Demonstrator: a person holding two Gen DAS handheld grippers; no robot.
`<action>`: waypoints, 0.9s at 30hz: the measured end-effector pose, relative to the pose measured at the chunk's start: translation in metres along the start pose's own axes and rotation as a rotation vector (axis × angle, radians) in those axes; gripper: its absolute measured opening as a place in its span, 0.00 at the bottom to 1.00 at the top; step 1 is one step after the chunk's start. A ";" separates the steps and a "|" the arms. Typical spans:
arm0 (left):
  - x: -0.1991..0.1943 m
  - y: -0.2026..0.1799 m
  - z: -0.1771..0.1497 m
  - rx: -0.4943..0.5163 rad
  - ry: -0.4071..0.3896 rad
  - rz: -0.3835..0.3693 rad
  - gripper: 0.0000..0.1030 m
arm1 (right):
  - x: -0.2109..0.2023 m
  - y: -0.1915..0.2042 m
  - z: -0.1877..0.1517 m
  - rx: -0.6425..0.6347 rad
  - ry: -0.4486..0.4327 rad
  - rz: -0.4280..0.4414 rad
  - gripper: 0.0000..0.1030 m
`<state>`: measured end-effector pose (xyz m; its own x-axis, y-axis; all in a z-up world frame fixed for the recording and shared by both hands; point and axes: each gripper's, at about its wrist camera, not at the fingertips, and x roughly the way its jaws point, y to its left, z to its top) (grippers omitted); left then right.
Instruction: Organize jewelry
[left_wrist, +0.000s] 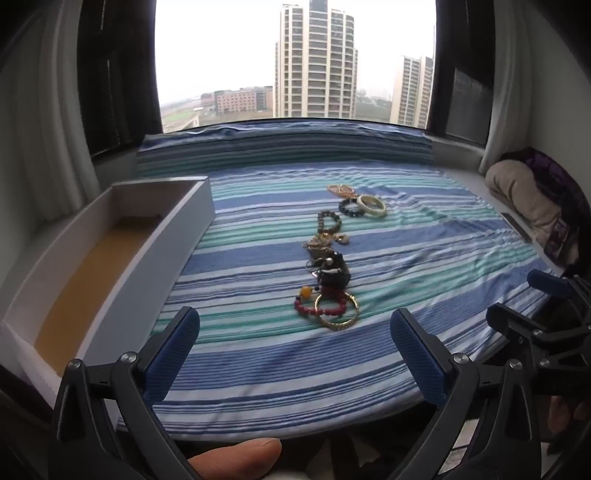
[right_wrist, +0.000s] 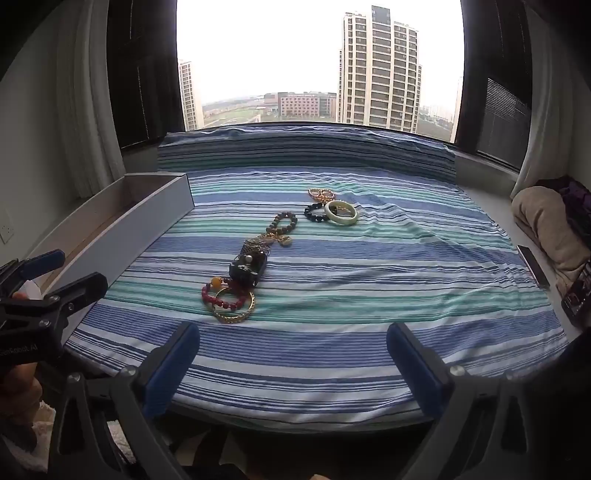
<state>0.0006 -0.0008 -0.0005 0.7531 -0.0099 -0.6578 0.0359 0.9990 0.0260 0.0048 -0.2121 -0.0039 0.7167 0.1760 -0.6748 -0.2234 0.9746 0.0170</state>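
A row of jewelry lies on the striped cloth (left_wrist: 332, 354). Nearest me are a gold bangle (left_wrist: 336, 309) and a red bead bracelet (left_wrist: 314, 304), then a black piece (left_wrist: 332, 271), a brown bead bracelet (left_wrist: 328, 221), a dark bead bracelet (left_wrist: 349, 207), a white bangle (left_wrist: 371, 205) and a gold piece (left_wrist: 340, 190) farthest off. An empty white drawer (left_wrist: 110, 258) stands at the left. My left gripper (left_wrist: 295, 332) is open, hovering short of the gold bangle (right_wrist: 234, 304). My right gripper (right_wrist: 293, 349) is open too, over bare cloth (right_wrist: 369, 295) right of the row.
A window spans the far side beyond a striped bolster (left_wrist: 284, 151). Curtains hang at both sides. A beige and purple bundle (right_wrist: 546, 221) and a dark flat device (right_wrist: 533, 266) lie at the right edge. A thumb (left_wrist: 236, 454) shows at the bottom of the left wrist view.
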 end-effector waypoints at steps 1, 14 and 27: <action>0.001 -0.002 0.000 0.002 0.003 -0.001 1.00 | 0.000 -0.001 0.000 -0.003 -0.002 0.007 1.00; 0.011 0.005 0.001 -0.098 0.065 -0.093 1.00 | -0.013 -0.012 -0.001 -0.026 -0.042 0.016 1.00; 0.014 -0.008 0.012 -0.031 0.030 -0.041 1.00 | -0.001 -0.015 0.001 -0.022 -0.004 0.002 1.00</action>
<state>0.0185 -0.0097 -0.0013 0.7312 -0.0503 -0.6803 0.0460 0.9986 -0.0245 0.0077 -0.2265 -0.0027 0.7188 0.1782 -0.6720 -0.2391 0.9710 0.0017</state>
